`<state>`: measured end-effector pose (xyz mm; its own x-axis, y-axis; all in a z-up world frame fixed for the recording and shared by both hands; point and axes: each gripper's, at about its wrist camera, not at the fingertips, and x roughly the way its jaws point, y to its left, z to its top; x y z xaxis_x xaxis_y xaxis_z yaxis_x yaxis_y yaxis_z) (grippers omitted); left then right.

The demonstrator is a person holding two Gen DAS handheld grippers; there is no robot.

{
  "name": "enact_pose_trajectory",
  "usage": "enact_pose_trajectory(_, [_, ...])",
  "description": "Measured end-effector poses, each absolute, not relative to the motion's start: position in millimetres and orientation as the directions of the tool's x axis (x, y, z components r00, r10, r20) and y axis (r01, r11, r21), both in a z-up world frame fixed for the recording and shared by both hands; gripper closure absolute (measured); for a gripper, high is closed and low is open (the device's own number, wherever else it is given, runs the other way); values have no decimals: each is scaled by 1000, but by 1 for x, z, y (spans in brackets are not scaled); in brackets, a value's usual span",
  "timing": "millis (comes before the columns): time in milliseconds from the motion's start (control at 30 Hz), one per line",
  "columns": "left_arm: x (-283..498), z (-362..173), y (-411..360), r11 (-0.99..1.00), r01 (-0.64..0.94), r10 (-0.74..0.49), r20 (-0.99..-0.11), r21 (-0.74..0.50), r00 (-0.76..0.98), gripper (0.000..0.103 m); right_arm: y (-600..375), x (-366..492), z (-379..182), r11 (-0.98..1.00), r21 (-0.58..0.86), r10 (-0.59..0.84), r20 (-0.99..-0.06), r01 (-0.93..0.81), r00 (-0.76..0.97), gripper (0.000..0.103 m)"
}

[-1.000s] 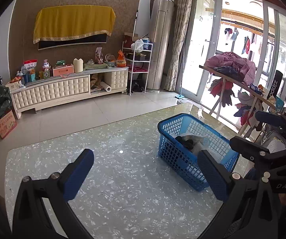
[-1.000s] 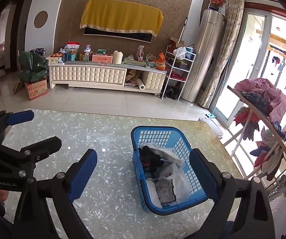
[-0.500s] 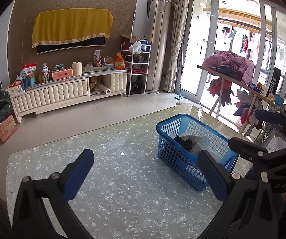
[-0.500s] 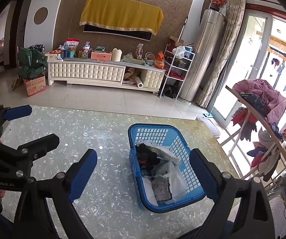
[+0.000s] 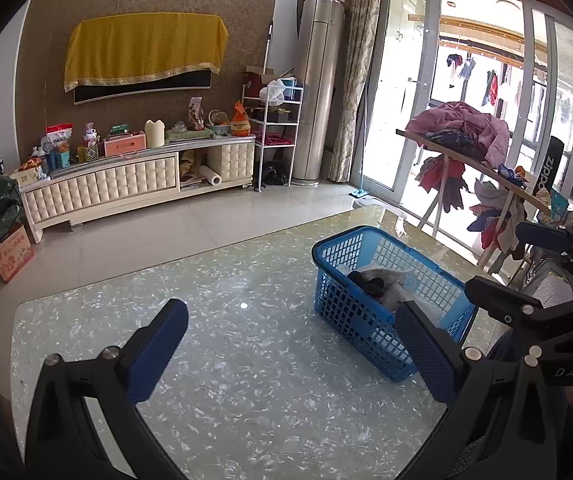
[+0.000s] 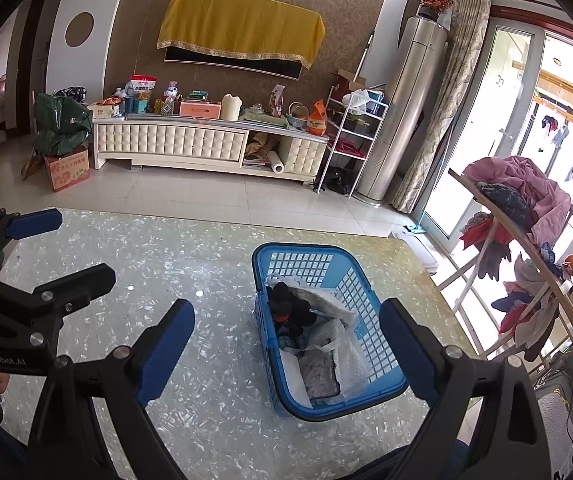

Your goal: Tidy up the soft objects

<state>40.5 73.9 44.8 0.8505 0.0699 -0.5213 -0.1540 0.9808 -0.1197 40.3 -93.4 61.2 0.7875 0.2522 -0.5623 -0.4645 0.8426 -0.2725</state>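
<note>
A blue plastic basket stands on the pearl-patterned table, right of centre. It also shows in the left wrist view. Inside lie soft things: a black plush piece, white cloth, a grey cloth and a clear bag. My right gripper is open and empty, hovering over the basket's near end. My left gripper is open and empty, above the table to the left of the basket. It shows at the left of the right wrist view.
A wooden drying rack piled with clothes stands right of the table by the glass doors. A white TV cabinet with clutter lines the far wall. A cardboard box and green bag sit on the floor at far left.
Both grippers have pulled back and risen slightly, so the basket sits a little farther off in both views. Both stay open and empty.
</note>
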Motion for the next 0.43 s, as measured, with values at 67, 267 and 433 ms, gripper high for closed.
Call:
enact_pose_trajectory(67, [40, 45, 73, 981, -153, 70, -521, -118, 851, 0, -93, 41, 62, 842, -272, 253, -564, -466, 786, 10])
enact_pose_trajectory(267, [41, 44, 71, 983, -141, 60, -526, -115, 848, 0, -95, 41, 61, 842, -279, 244, -565, -461, 788, 10])
enact_pose_trajectory(433, [42, 45, 71, 982, -156, 81, -519, -102, 851, 0, -95, 41, 60, 839, -283, 245, -568, -465, 786, 10])
